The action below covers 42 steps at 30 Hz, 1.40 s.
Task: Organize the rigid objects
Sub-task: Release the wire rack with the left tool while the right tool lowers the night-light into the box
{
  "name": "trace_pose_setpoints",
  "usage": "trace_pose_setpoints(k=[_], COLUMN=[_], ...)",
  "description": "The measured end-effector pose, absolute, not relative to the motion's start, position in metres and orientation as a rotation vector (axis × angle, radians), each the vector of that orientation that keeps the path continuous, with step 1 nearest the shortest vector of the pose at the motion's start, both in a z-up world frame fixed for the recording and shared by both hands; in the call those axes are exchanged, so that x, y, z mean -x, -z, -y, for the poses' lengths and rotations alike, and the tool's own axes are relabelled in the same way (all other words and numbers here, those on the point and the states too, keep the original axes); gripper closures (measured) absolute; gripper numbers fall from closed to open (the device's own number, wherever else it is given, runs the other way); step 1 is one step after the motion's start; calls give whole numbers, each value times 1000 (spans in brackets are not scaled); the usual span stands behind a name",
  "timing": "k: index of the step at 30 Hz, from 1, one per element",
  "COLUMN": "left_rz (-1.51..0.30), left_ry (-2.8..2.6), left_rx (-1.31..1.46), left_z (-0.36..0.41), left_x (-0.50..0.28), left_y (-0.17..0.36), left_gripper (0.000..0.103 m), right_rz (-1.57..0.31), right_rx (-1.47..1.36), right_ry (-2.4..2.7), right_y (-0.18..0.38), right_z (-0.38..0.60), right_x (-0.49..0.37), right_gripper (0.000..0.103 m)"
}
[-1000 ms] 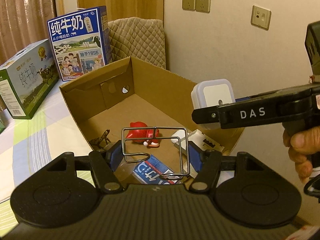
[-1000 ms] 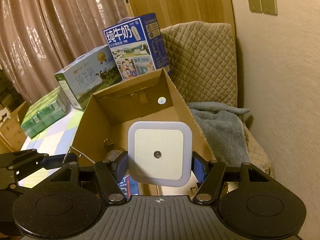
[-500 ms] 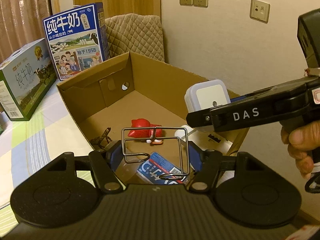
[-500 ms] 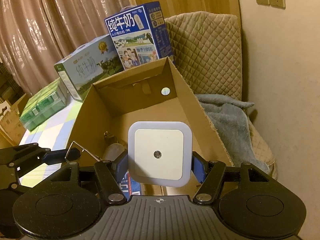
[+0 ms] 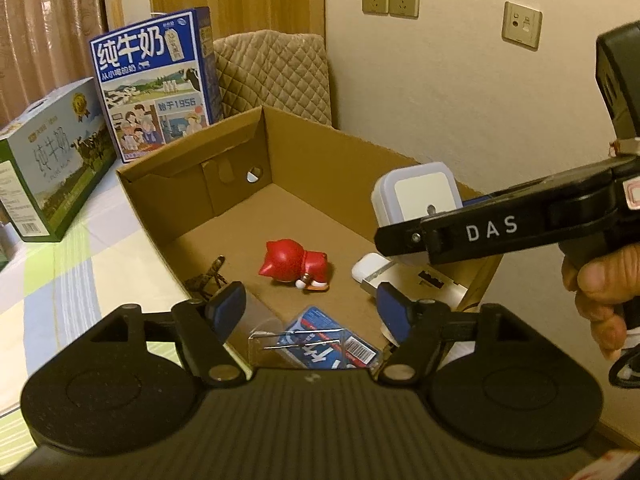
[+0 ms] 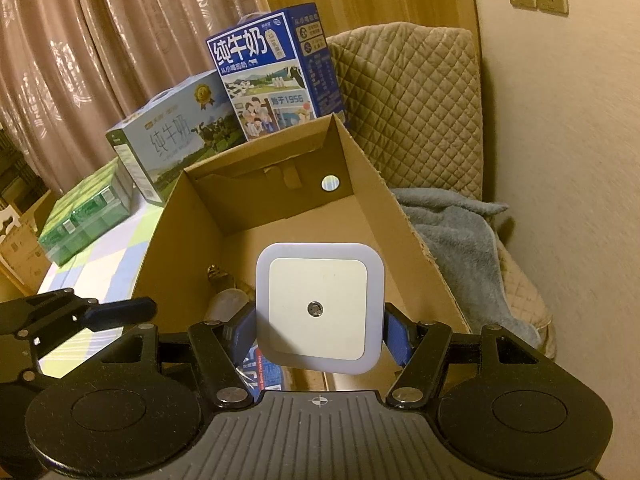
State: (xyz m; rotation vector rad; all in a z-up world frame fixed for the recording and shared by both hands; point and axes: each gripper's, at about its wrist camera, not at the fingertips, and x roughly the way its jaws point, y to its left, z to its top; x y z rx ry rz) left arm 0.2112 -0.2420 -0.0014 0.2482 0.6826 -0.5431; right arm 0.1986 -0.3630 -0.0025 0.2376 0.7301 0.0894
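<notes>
The left gripper (image 5: 310,306) is spread wide and empty over the near edge of the box (image 5: 320,148). A wire frame (image 5: 304,340) lies just beneath it on a blue packet (image 5: 320,350). The right gripper (image 6: 318,326) clamps a white night light (image 6: 320,306) above the box's right side. A red figure (image 5: 294,266) lies mid-floor.

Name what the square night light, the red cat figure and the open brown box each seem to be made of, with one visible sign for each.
Night light: likely matte white plastic; smooth moulded face with rounded corners, pale translucent rim.
Red cat figure: probably glossy plastic or vinyl; highlights shine on its rounded head.
Open brown box: cardboard, matte; folded flaps and a ragged torn right edge show in the right wrist view.
</notes>
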Motion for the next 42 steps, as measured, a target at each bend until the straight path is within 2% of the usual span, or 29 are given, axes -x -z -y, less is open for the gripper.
trace_pose_setpoints(k=[12,42], left_rz=[-663,-677], left_ry=[444,445], left_rx=[-182,-150], left_z=[195,185], left_x=[-199,-192], left_y=[-17,-17], left_gripper=[35,35], right_rz=[-732,-770], right_rx=[-247,-214], right_ry=[-115,-124], right_y=[-1,2], right_z=[355,342], right_x=[-191,-192], right_gripper=[41,41])
